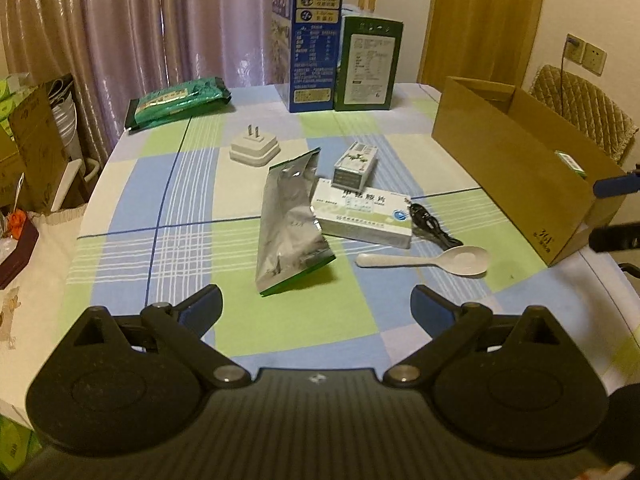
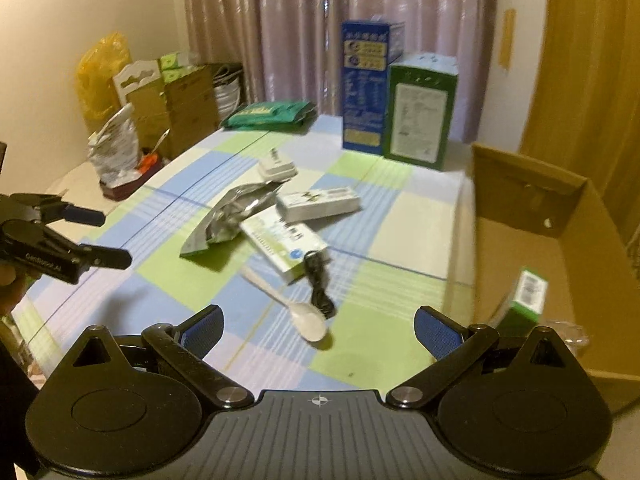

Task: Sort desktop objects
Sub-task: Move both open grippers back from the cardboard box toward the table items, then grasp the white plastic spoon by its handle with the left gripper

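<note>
**Both grippers idle over the table, clutter unsorted**

Left gripper [image 1: 316, 300] hovered above the near edge of the checked tablecloth [image 1: 168, 208], jaws wide apart, nothing between them. Right gripper [image 2: 318, 322] same: jaws spread, empty, positioned near the spoon and beside the cardboard box [image 2: 532, 208].

Loose items were clustered mid-table:
- silver foil pouch [image 1: 290, 220], crumpled, lying lengthwise, its upper edge against the medicine box
- white medicine box [image 1: 366, 214], flat, just right of the pouch
- small white-green box [image 1: 356, 164] directly behind it, touching or nearly so
- black cable [image 1: 430, 222], coiled at the medicine box's right end
- white spoon [image 1: 428, 260], bowl pointing right, in front of the cable
- white plug adapter [image 1: 254, 146], prongs up, apart from the cluster toward the back left

The cardboard box sat open at the table's right edge; one small green box [image 2: 526, 298] was leaning inside it.

At the back: tall blue carton [image 1: 308, 42] and green carton [image 1: 368, 64] upright, side by side. Green packet [image 1: 178, 100] lay flat at the back left corner.
</note>
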A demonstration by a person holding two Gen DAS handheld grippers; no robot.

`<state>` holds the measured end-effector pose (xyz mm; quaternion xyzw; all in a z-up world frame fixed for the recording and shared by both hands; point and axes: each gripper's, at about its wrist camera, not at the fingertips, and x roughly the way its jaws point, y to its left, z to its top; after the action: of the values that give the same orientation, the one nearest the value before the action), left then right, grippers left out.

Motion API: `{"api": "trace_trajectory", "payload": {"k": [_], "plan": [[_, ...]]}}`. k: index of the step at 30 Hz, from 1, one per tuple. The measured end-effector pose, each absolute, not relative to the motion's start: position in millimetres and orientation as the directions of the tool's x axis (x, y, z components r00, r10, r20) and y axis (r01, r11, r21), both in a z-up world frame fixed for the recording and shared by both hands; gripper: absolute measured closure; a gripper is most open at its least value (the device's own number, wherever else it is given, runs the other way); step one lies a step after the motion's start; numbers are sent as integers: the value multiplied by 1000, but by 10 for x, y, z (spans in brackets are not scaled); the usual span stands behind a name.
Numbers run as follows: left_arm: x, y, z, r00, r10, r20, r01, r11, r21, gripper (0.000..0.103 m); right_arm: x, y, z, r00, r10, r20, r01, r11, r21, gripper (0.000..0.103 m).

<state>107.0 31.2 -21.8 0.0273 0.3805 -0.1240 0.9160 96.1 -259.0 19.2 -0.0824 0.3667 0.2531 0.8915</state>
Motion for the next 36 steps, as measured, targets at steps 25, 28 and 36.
{"api": "trace_trajectory", "payload": {"k": [25, 28, 36], "plan": [[1485, 355, -780, 591, -285, -754, 285, 949, -135, 5, 1634, -2123, -802, 446, 378, -811, -658, 753, -12, 25], [1523, 312, -806, 586, -284, -759, 294, 947, -127, 5, 1713, -2108, -887, 431, 376, -820, -666, 746, -8, 32], [1528, 252, -797, 593, -261, -761, 314, 946, -80, 5, 1781, -2154, -1029, 401, 383, -832, -634, 772, 50, 64]]}}
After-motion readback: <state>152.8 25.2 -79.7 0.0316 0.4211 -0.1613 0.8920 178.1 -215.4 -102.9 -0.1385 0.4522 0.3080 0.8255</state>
